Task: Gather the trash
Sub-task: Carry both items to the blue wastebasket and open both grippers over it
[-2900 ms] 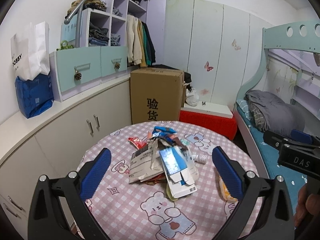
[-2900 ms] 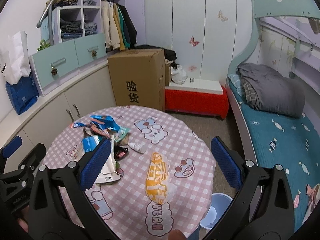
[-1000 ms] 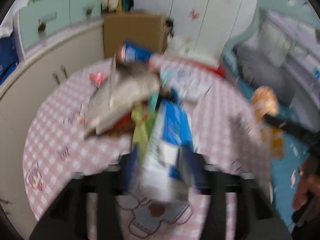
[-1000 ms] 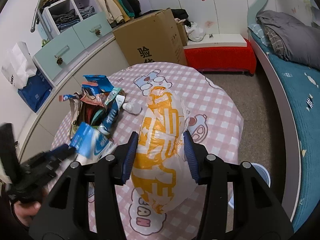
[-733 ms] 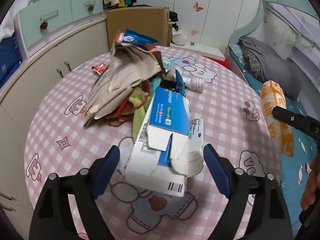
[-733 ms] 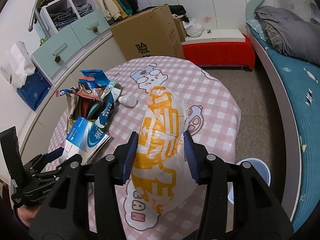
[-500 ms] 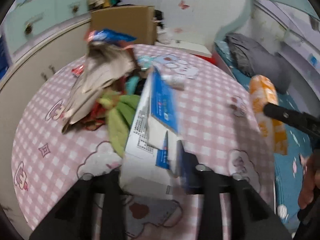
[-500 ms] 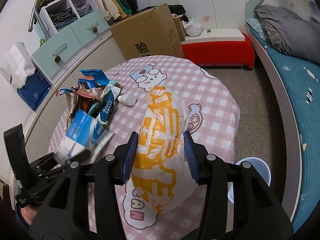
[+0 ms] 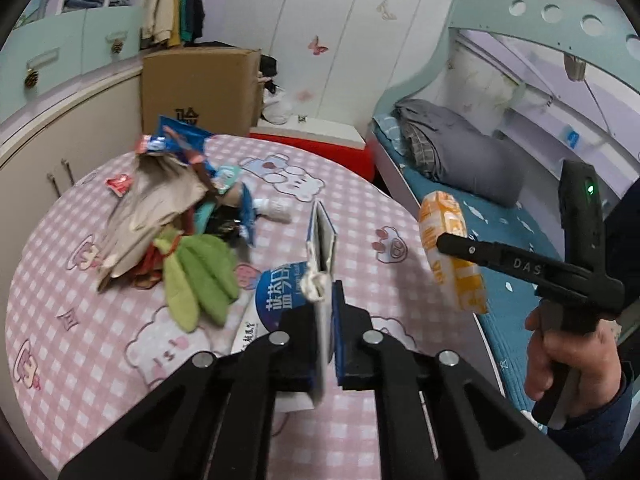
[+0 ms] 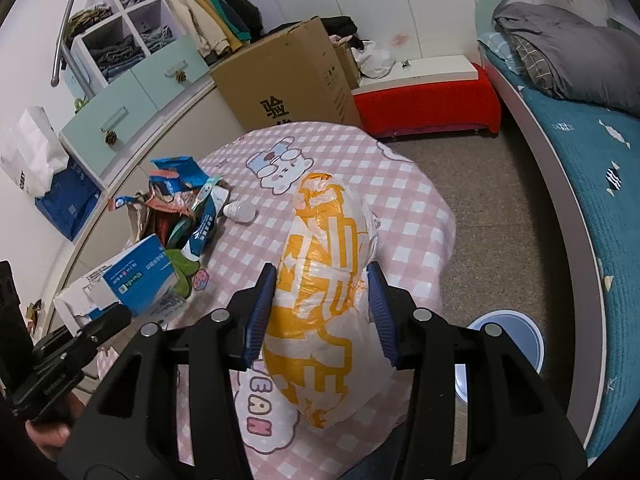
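Left gripper [image 9: 329, 336] clamped nearly flat on the flattened blue-and-white carton [image 9: 320, 256], fingers pinching its thin lower edge so the panel stands on edge above the pink checked tabletop [image 9: 80, 344]. Light and stiff along the fold, but only thin card: likely to bend or hinge at the creases if swung fast, and liable to slip out of so narrow a bite. Best held deeper, across a doubled layer rather than one loose flap.

Right gripper [image 10: 322, 316] set at middling width around the orange-and-white plastic bag [image 10: 320, 280], fingers [image 10: 262, 312] pressing its two sides at about mid-length, the bag lifted over the tabletop edge. Soft, crinkly, puffed with air or light filling; gives under pressure, slick on the surface, so apt to squirm or slide. Grip round the waist looks sound; a hold nearer the twisted top end would be surer.

Left on the tabletop: heap of wrappers [image 9: 180, 168], brown paper, green cloth-like piece [image 9: 200, 276], small white bottle [image 10: 239, 211]. All light; the bottle rigid and prone to roll. Pale round bin [image 10: 506, 334] on the floor just beside the tabletop, below the bag.
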`<move>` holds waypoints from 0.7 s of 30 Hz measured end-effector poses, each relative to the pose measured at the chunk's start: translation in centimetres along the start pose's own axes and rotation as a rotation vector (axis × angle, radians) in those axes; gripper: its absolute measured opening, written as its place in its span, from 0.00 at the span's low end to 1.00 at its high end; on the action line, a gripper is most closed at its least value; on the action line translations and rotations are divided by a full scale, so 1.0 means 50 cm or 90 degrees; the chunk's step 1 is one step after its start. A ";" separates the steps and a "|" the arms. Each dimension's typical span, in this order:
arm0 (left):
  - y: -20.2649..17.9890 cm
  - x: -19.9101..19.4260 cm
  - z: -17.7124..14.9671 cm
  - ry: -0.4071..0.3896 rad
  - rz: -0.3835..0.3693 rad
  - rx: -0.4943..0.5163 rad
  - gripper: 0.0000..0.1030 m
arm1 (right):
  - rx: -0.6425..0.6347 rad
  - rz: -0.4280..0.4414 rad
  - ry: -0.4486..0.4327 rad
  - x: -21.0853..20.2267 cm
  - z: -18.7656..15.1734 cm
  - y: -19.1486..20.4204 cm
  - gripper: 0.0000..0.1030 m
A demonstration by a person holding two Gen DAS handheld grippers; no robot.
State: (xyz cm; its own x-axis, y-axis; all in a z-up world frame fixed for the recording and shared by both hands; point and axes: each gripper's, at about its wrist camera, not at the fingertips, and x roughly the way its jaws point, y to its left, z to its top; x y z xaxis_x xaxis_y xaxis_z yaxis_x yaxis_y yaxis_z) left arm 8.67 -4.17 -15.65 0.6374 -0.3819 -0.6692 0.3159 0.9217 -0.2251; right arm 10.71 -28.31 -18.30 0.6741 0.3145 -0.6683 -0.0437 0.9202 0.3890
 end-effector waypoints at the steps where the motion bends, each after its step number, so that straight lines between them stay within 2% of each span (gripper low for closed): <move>1: -0.001 0.010 0.000 0.008 -0.002 -0.003 0.06 | 0.005 0.000 -0.001 -0.002 0.000 -0.006 0.44; 3: -0.010 0.019 0.003 0.009 -0.019 -0.012 0.05 | 0.011 0.002 -0.002 -0.008 -0.003 -0.017 0.44; 7: -0.056 0.018 0.030 -0.013 -0.057 0.017 0.05 | 0.030 0.002 -0.017 -0.030 0.002 -0.047 0.44; 13: -0.184 0.061 0.092 -0.019 -0.158 0.065 0.05 | 0.120 -0.005 -0.064 -0.104 0.010 -0.181 0.44; 16: -0.263 0.116 0.109 0.009 -0.204 0.088 0.05 | 0.175 -0.032 -0.077 -0.137 0.000 -0.273 0.44; 18: -0.310 0.166 0.114 0.047 -0.230 0.092 0.05 | 0.214 -0.047 -0.073 -0.144 -0.012 -0.333 0.44; 19: -0.341 0.207 0.114 0.082 -0.250 0.092 0.05 | 0.242 -0.057 -0.068 -0.145 -0.024 -0.375 0.44; 21: -0.393 0.277 0.101 0.133 -0.255 0.099 0.05 | 0.282 -0.074 -0.054 -0.138 -0.046 -0.436 0.44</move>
State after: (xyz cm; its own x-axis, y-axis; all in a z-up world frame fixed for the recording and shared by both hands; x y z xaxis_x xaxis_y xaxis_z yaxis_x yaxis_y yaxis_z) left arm 14.84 -27.93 -16.93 0.2947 -0.6687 -0.6826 0.6194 0.6776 -0.3964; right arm 5.32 -50.01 -23.62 0.7146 0.1773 -0.6766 0.3425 0.7547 0.5596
